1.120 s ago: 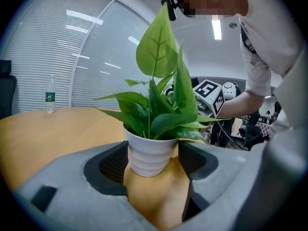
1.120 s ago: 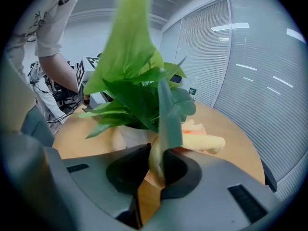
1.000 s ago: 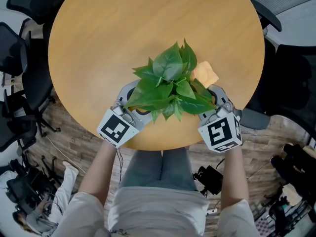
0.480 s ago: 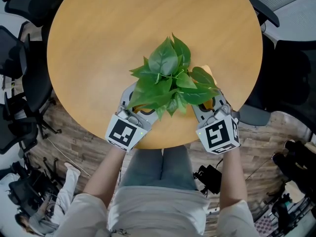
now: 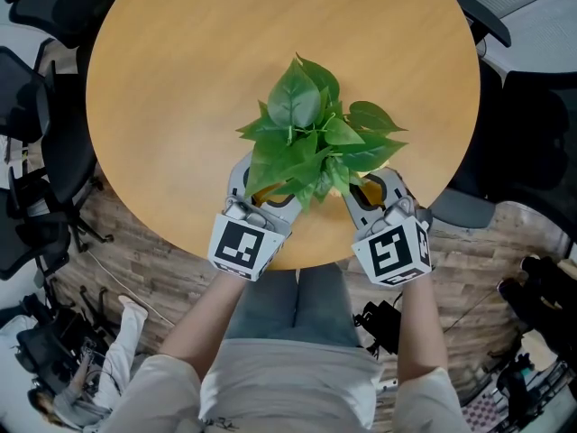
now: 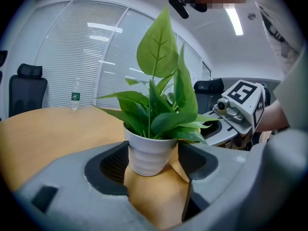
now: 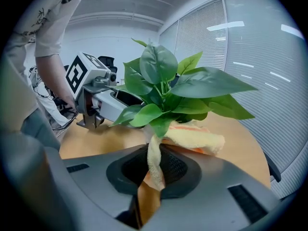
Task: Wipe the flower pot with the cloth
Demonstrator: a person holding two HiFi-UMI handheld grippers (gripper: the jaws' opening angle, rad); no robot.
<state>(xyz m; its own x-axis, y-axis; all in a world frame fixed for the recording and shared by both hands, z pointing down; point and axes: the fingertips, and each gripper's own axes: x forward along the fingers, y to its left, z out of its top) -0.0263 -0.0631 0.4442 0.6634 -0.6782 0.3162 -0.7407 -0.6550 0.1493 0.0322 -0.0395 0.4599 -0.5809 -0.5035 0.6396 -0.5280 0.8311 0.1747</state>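
Note:
The flower pot is white and ribbed and stands near the front edge of the round wooden table. Its green leaves hide the pot in the head view. My left gripper comes in from the left, and its jaws are shut on the pot's sides. My right gripper sits just right of the plant. It is shut on a yellow cloth, which is pinched between the jaws and lies bunched against the pot under the leaves.
Both grippers work right at the table's near edge, above the person's lap. Dark office chairs ring the table. A small water bottle stands far off across the tabletop. Cables and gear lie on the floor.
The plant has swung away from me and to the right with the left gripper, which shifted right. The cloth that showed beside the leaves is now hidden under them. The right gripper barely moved.

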